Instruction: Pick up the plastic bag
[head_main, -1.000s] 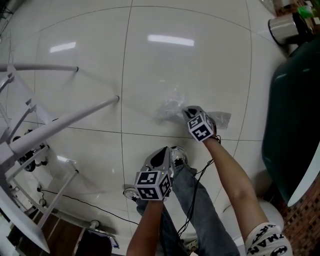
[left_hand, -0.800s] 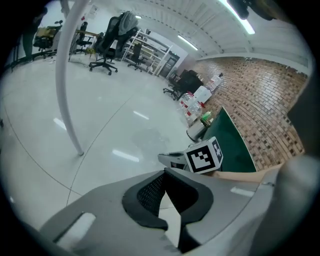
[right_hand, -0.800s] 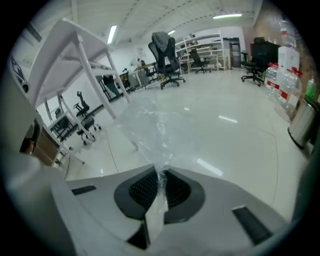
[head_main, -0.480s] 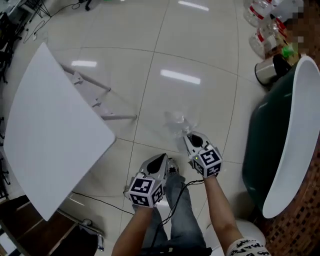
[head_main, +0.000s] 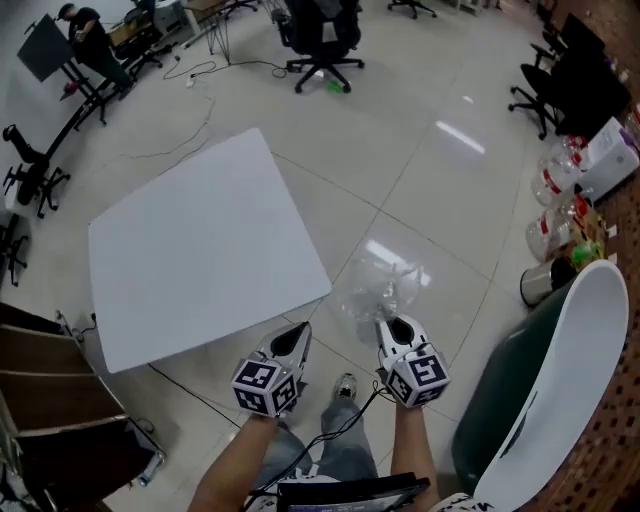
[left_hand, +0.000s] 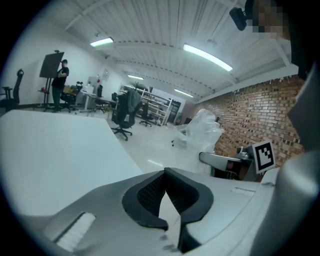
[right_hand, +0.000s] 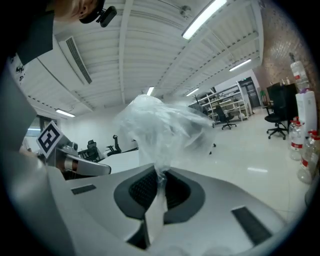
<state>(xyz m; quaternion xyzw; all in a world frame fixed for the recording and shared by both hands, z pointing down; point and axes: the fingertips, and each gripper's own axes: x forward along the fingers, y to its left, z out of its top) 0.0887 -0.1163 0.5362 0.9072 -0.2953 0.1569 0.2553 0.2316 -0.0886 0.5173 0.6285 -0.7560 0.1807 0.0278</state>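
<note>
Plastic bag (head_main: 381, 290) is thin, clear, crumpled film, pinched by a gathered twist at its near end between the pressed-together jaws of the right gripper (head_main: 391, 324). The rest balloons out just ahead of the jaw tips, and it appears to be off the floor (head_main: 470, 200). In the right gripper view the bag (right_hand: 156, 125) rises from the pads as a loose, airy puff. I judge it very light, wholly limp and rather slick. It will sag, swing and catch air with any quick move, and a shallow nip on one layer could slide free. A bunched fold of several layers, deep between the pads as here, looks the safest hold. Sharp edges might tear it, but squeezing won't hurt it. The left gripper (head_main: 299, 331), just beside the right one, has its jaws closed on nothing, with the bag ahead and to its right.
</note>
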